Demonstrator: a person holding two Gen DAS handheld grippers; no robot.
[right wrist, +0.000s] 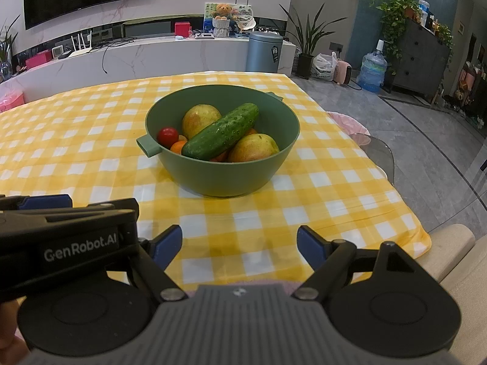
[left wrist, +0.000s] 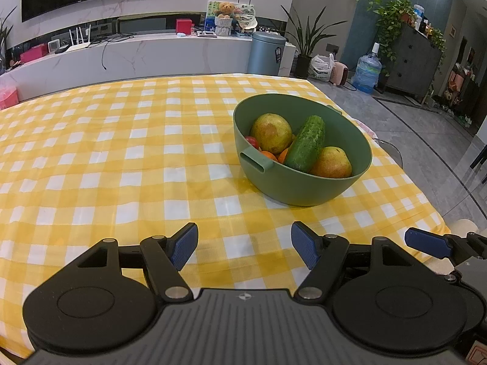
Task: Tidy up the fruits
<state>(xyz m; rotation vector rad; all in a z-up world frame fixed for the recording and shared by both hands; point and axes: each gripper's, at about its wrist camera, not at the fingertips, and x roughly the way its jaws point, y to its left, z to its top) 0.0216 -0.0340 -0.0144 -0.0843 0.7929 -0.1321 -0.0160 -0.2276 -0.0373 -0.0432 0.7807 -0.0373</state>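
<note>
A green bowl (left wrist: 304, 188) (right wrist: 225, 179) stands on the yellow checked tablecloth. It holds a cucumber (left wrist: 306, 143) (right wrist: 222, 132), two yellow-red pears (left wrist: 271, 132) (right wrist: 254, 147), a red tomato (right wrist: 167, 135) and small oranges (right wrist: 178, 146). My left gripper (left wrist: 243, 248) is open and empty, low over the cloth, near side and left of the bowl. My right gripper (right wrist: 239, 248) is open and empty, in front of the bowl. The left gripper's body (right wrist: 61, 243) shows at the left of the right wrist view.
The table's right edge (right wrist: 404, 213) drops to a grey floor, with a clear chair (right wrist: 377, 152) beside it. A white counter (left wrist: 137, 57), a grey bin (left wrist: 266, 53) and plants stand beyond the far edge. A beige seat (right wrist: 456, 252) is at the near right.
</note>
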